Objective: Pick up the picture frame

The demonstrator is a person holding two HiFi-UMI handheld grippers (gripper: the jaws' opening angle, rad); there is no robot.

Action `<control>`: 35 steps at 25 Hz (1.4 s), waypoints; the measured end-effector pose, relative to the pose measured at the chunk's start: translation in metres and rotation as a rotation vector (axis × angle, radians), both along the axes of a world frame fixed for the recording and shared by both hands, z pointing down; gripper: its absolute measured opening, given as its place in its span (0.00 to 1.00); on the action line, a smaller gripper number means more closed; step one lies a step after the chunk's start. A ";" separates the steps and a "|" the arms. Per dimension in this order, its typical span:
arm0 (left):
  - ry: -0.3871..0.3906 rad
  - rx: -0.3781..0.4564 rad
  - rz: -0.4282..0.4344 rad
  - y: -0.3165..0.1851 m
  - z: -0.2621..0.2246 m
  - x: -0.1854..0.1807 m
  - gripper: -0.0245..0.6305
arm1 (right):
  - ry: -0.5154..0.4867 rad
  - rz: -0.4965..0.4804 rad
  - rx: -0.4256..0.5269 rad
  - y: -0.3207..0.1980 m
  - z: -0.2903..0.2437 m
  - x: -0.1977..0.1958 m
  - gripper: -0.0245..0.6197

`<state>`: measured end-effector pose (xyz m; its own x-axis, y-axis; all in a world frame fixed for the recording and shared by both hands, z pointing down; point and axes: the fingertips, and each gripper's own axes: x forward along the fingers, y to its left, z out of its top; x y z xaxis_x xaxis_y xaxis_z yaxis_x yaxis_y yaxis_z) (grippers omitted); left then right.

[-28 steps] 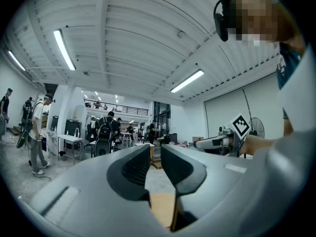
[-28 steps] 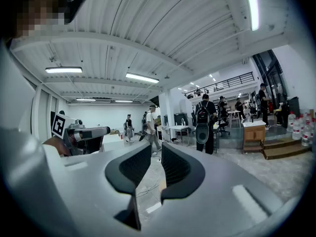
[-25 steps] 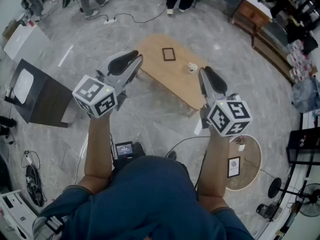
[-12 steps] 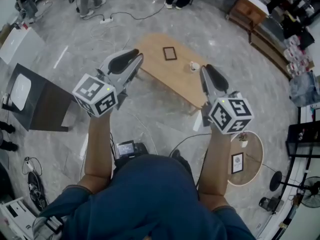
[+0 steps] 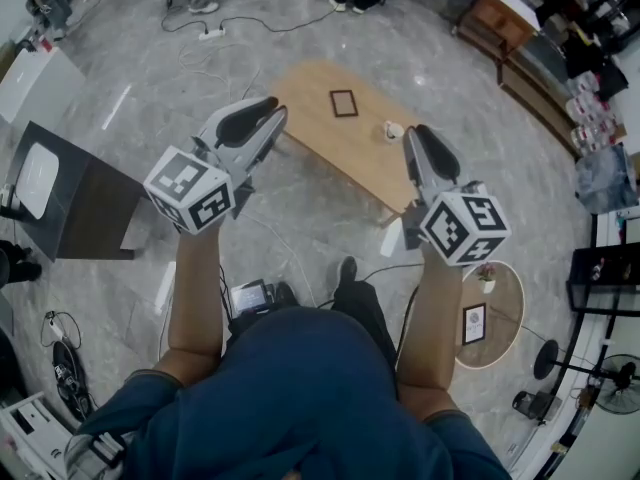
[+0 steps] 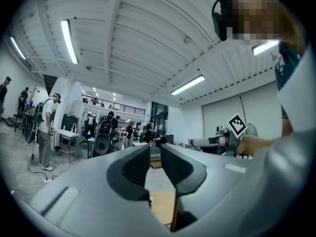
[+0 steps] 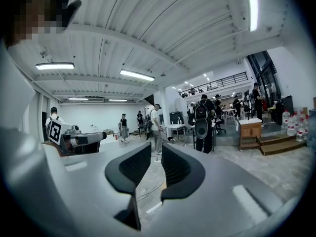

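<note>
A small dark picture frame [image 5: 343,103] lies flat on a low wooden table [image 5: 310,133] on the floor ahead, with a white cup [image 5: 394,130] to its right. Both grippers are held up in the air well short of the table. My left gripper [image 5: 268,116] [image 6: 155,154] points toward the table's left end, jaws close together and empty. My right gripper [image 5: 417,134] [image 7: 156,152] hangs over the table's right end in the head view, also shut on nothing. Both gripper views look level across the hall; the frame does not show in them.
A round side table [image 5: 508,313] at the lower right carries a second small frame [image 5: 473,323] and a little plant [image 5: 487,277]. A dark desk [image 5: 85,203] stands at left. Cables [image 5: 235,30] trail on the floor beyond the table, near people's feet. Wooden cabinets [image 5: 505,23] stand at upper right.
The person has stepped forward: the table has drifted slightly right in the head view and a foot now shows below. Both grippers keep the same pose and stay shut.
</note>
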<state>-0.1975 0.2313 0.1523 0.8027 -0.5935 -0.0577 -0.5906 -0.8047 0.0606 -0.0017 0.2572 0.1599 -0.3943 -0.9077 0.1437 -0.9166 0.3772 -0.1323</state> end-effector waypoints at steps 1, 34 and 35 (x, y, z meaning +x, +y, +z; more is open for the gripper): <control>-0.001 -0.004 -0.007 -0.003 0.001 -0.001 0.14 | -0.002 -0.005 -0.003 -0.005 0.001 0.000 0.15; -0.137 -0.027 -0.231 -0.183 0.003 0.146 0.14 | -0.152 -0.244 -0.010 -0.249 0.015 0.141 0.15; -0.139 -0.029 -0.225 -0.187 0.004 0.149 0.14 | -0.156 -0.238 -0.014 -0.252 0.018 0.145 0.15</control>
<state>-0.0482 0.0442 0.1568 0.6495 -0.7576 0.0639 -0.7586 -0.6514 -0.0121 0.1435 0.0050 0.1780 -0.6141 -0.7855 0.0771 -0.7710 0.5761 -0.2714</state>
